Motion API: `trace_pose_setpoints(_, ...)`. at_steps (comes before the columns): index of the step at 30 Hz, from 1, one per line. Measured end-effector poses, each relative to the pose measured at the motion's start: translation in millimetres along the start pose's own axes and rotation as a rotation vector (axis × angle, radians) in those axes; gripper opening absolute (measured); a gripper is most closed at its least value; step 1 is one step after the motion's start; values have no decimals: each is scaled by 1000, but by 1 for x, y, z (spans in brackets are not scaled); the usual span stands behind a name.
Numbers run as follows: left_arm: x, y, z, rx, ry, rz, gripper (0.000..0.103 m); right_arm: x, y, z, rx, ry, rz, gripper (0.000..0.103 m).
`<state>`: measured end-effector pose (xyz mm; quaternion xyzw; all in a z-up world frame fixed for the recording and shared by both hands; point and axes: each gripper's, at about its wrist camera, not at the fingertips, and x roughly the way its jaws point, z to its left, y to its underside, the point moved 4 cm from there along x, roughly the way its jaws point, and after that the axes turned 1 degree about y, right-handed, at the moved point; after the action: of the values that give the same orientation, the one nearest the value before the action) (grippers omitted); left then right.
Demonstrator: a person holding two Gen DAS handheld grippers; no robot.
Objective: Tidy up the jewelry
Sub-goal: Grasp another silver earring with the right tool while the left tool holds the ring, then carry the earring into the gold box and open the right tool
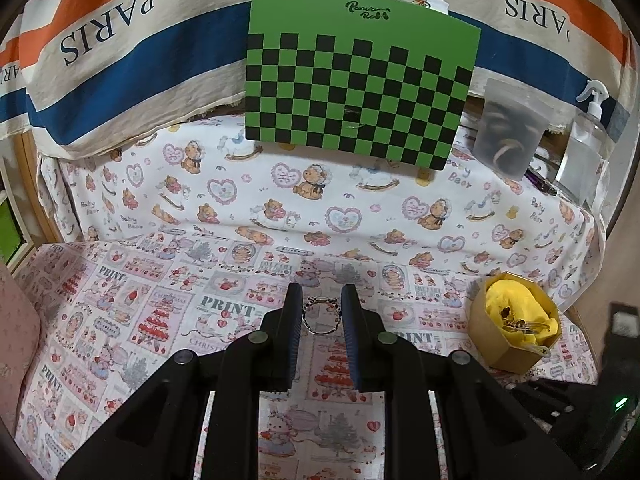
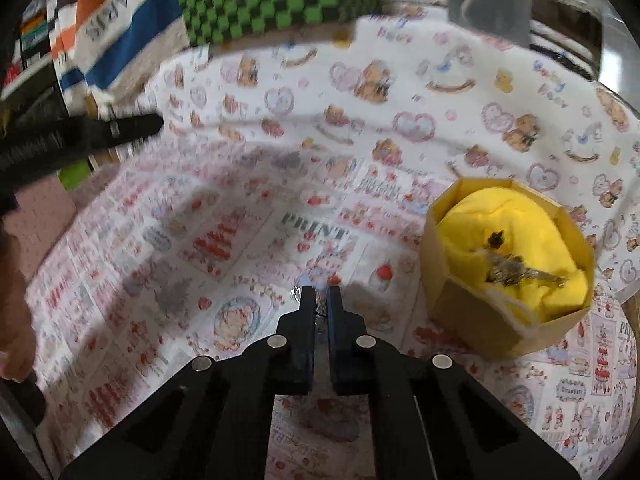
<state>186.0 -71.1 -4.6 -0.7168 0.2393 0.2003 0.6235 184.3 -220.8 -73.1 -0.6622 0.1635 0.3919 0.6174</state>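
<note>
Two grippers work: my left gripper (image 1: 322,306) holds a ring (image 1: 320,315); my right gripper (image 2: 320,300) has pinched nearly closed on a small trinket (image 2: 319,309). That thin grip could slip before the box (image 2: 472,316), I judge.

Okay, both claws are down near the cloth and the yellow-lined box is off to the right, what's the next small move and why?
Probably lift the right claw slightly and swing it toward the box. Its jaws look shut on a small, blurred jewelry piece at the tips, and the box's yellow lining already holds other jewelry.
</note>
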Motion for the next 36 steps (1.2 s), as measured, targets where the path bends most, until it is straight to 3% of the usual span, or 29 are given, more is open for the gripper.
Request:
trace_pose_setpoints(5, 1, 0, 0, 0, -2, 5, 19, -29, -8, -12, 40, -39, -80, 6)
trace_pose_setpoints(24, 2, 0, 0, 12, -9, 1, 19, -143, -28, -67, 196, -37, -470, 6)
trace_pose_setpoints(36, 9, 3, 0, 19, -16, 13, 19, -134, -36, -109, 291, 38, -532, 6)
